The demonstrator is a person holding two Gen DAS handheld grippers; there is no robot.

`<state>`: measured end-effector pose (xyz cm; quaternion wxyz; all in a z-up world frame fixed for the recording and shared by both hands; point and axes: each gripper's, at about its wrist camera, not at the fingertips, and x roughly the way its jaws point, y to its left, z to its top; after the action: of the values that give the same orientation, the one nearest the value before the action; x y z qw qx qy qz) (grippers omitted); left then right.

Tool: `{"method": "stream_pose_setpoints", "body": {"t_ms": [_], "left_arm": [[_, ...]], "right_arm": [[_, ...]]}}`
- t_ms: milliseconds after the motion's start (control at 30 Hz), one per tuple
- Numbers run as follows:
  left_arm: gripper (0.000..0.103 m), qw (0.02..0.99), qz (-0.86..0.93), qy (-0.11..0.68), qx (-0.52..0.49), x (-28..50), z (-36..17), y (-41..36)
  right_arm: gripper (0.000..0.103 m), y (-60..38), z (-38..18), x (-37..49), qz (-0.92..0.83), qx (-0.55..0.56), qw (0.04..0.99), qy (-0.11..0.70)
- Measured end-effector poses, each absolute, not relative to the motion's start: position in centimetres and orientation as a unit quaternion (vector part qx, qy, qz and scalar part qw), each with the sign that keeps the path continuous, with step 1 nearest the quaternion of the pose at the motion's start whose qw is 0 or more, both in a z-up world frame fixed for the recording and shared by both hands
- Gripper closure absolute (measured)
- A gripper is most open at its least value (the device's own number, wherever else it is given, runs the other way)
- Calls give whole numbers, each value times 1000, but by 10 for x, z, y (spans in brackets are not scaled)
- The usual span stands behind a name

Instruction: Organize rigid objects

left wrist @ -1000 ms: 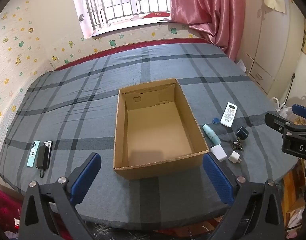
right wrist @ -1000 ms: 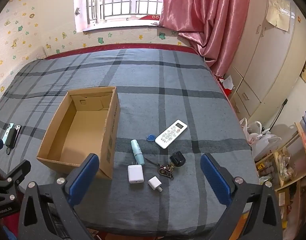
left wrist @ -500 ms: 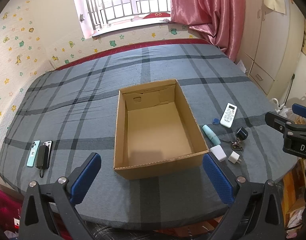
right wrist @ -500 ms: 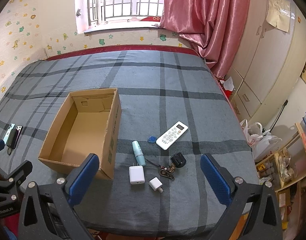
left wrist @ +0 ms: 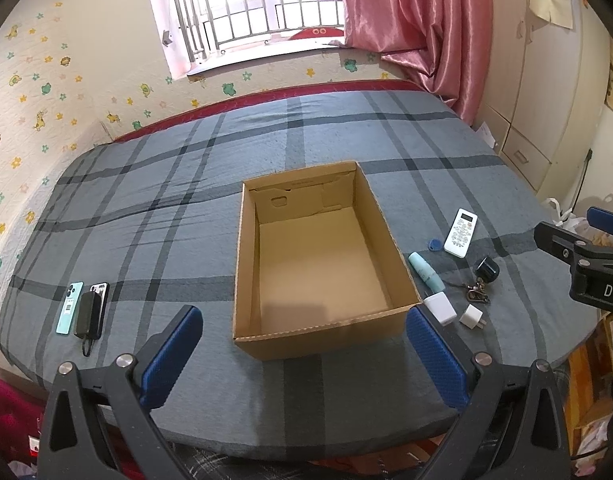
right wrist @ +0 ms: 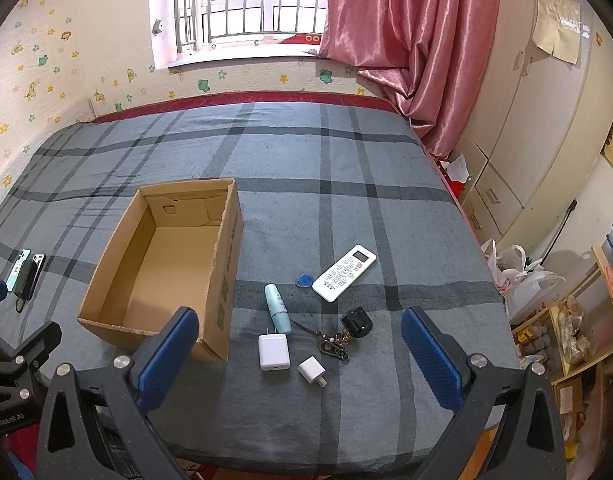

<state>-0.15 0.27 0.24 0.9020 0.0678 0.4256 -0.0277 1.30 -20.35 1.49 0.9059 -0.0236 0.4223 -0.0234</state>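
A grey plaid bedspread (left wrist: 146, 240) carries everything. At its middle sits an open cardboard box (left wrist: 318, 256), the landmark, nothing inside. Right of the box lie a white remote control (right wrist: 343, 273), a mint green tube (right wrist: 278, 309) just beside the box wall, a larger white charger (right wrist: 272, 352), a black key fob (right wrist: 356, 321) with a metal clasp, a small white plug adapter (right wrist: 312, 371) and a blue tag (right wrist: 304, 280). Well left of the box lie two phones (left wrist: 84, 312) under a black power bank (left wrist: 86, 314). The left gripper (left wrist: 306, 356) and right gripper (right wrist: 300, 356) both hover at the near bed edge, fingers spread wide, holding nothing.
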Motion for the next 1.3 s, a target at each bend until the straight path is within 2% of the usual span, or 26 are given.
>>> {"method": "stream_pose_setpoints", "body": {"t_ms": [1300], "left_arm": [[0, 907, -33, 415, 61, 12, 5, 7]], "right_arm": [[0, -208, 17, 29, -19, -17, 906, 422]]}}
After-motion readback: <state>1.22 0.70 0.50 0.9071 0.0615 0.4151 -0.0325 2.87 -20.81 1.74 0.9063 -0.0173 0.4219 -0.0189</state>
